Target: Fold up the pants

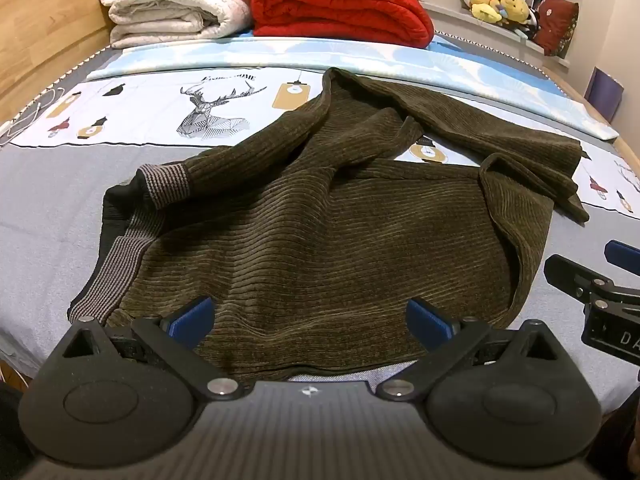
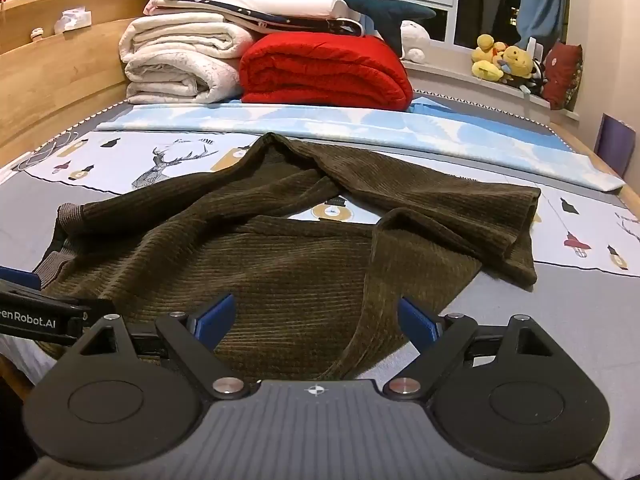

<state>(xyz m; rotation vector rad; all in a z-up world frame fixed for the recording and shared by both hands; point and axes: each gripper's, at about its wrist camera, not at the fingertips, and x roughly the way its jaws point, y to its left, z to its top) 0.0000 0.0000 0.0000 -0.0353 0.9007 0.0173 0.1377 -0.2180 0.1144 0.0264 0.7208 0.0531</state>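
Observation:
Dark olive corduroy pants [image 1: 320, 232] lie rumpled on the bed, the grey-striped waistband [image 1: 120, 264] at the left and the legs bent back toward the right. My left gripper [image 1: 310, 320] hovers open over the near edge of the pants, its blue pads wide apart with nothing pinched. In the right wrist view the same pants [image 2: 280, 264] spread ahead, and my right gripper [image 2: 316, 320] stands open above the near right part of the cloth. The right gripper [image 1: 600, 280] also shows at the right edge of the left wrist view.
The bed [image 1: 48, 216] has a grey cover and a printed sheet [image 1: 168, 112] with a deer. Folded white quilts [image 1: 176, 4] and a red blanket [image 1: 344, 8] are stacked at the far end. Plush toys [image 2: 504, 64] sit on the windowsill. A wooden headboard [image 2: 48, 76] runs along the left.

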